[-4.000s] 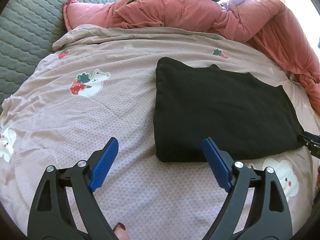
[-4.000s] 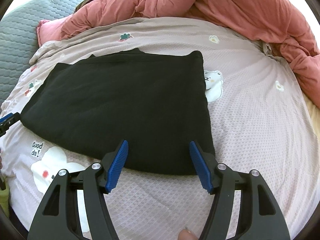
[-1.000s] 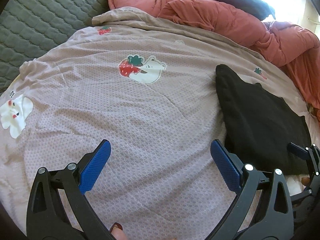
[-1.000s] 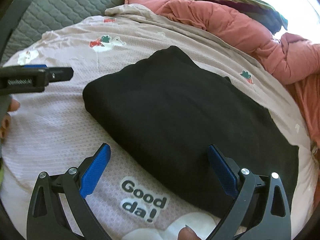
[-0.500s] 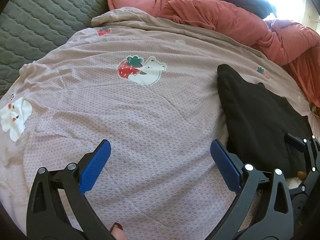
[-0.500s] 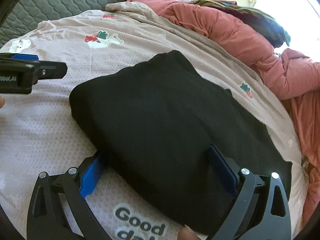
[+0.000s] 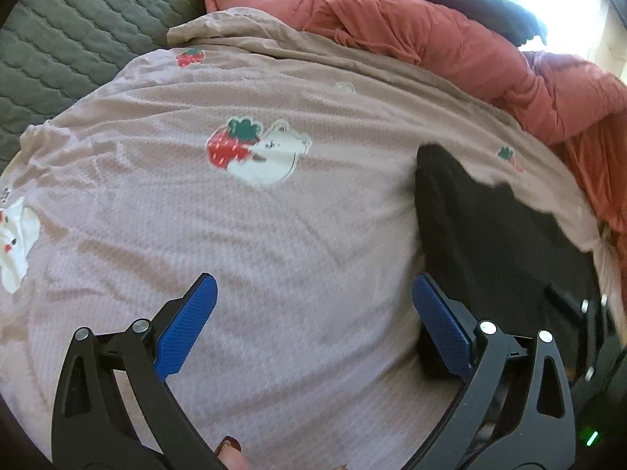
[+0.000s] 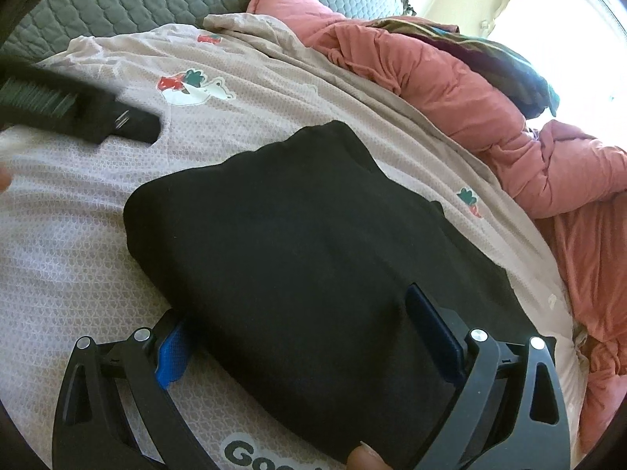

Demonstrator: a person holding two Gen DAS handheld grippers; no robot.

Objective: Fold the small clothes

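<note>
The folded black garment [image 8: 313, 258] is lying on the pink printed blanket [image 7: 274, 235]. The right gripper [image 8: 301, 337] is straddling its near edge, jaws wide apart. The left gripper [image 7: 313, 321] is hovering beside it, jaws spread over bare blanket.

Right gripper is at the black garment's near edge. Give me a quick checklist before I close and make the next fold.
1. Right gripper open, jaws straddling the near edge of the black garment: ok.
2. Both layers between its fingers: cannot tell.
3. Left gripper open, holding nothing, over the pink blanket: ok.
4. Left gripper placed on the garment for a two-handed fold: not ok, it sits beside it.
5. Garment lying flat and already folded: ok.
</note>
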